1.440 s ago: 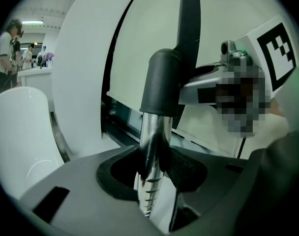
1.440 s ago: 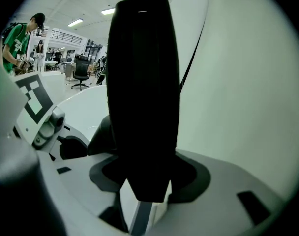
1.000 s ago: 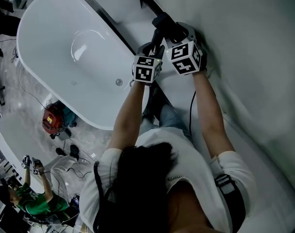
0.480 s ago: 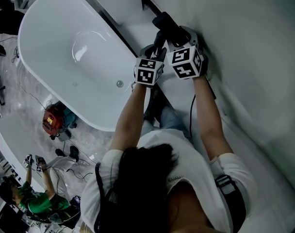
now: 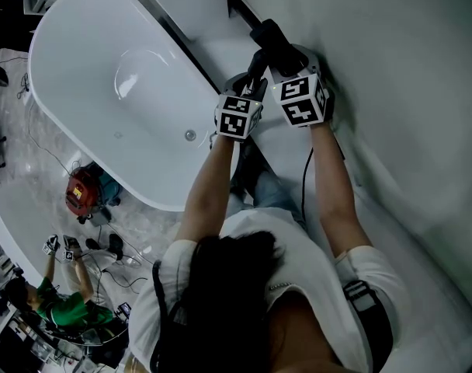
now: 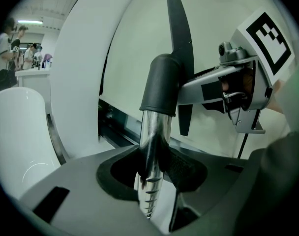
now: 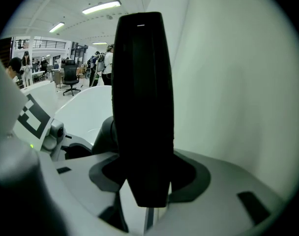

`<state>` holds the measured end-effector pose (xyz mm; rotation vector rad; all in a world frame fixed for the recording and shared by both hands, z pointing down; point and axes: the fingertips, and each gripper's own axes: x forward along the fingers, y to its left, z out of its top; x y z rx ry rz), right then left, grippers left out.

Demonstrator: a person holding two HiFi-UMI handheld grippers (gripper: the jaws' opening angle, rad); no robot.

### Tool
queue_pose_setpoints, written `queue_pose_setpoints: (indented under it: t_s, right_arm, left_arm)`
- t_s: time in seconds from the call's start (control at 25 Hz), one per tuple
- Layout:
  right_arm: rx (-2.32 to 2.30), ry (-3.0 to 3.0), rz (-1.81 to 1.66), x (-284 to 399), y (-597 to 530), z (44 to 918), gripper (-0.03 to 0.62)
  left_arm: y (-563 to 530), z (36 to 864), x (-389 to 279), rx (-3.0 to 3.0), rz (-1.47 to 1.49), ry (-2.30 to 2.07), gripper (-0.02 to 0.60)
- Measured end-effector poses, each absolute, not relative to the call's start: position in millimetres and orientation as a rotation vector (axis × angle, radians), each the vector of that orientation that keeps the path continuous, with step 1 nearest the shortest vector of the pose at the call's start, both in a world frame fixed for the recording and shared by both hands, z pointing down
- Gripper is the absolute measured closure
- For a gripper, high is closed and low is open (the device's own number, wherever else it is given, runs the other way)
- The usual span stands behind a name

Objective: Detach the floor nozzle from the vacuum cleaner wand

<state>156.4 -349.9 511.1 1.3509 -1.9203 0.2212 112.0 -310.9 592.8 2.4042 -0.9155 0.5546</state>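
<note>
In the left gripper view a chrome vacuum wand (image 6: pixel 152 146) with a black collar (image 6: pixel 160 85) stands upright between the jaws of my left gripper (image 6: pixel 157 166), which is shut on the tube. Behind the collar the flat black floor nozzle (image 6: pixel 179 43) shows edge-on, with my right gripper (image 6: pixel 189 90) clamped on it from the right. The nozzle (image 7: pixel 142 107) fills the right gripper view, where my right gripper (image 7: pixel 147 176) is shut on its lower end. From the head view both grippers, left (image 5: pixel 251 84) and right (image 5: pixel 286 57), sit side by side below the nozzle (image 5: pixel 268 37).
A white oval bathtub (image 5: pixel 119 76) lies to the left of the grippers and a pale wall (image 5: pixel 407 92) rises at the right. A red machine (image 5: pixel 82 193) and cables lie on the floor. A person in green (image 5: pixel 65 309) stands at lower left.
Both grippers keep their grips in the same place. Only the person in green at lower left has shifted.
</note>
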Motion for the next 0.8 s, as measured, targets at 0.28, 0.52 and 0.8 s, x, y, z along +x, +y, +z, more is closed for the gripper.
queue_pose_setpoints:
  t_s: [0.28, 0.52, 0.8]
  right_arm:
    - [1.297, -1.941, 0.272, 158, -345, 513, 0.361]
    - [1.275, -1.930, 0.270, 158, -350, 508, 0.361]
    - [1.369, -1.921, 0.179, 159, -354, 494, 0.362]
  left_arm:
    - [-304, 592, 114, 2.419, 0.548, -0.912, 0.433]
    - [-307, 589, 115, 2.409, 0.532, -0.902, 0.433]
    - [-311, 592, 111, 2.399, 0.538, -0.912, 0.433]
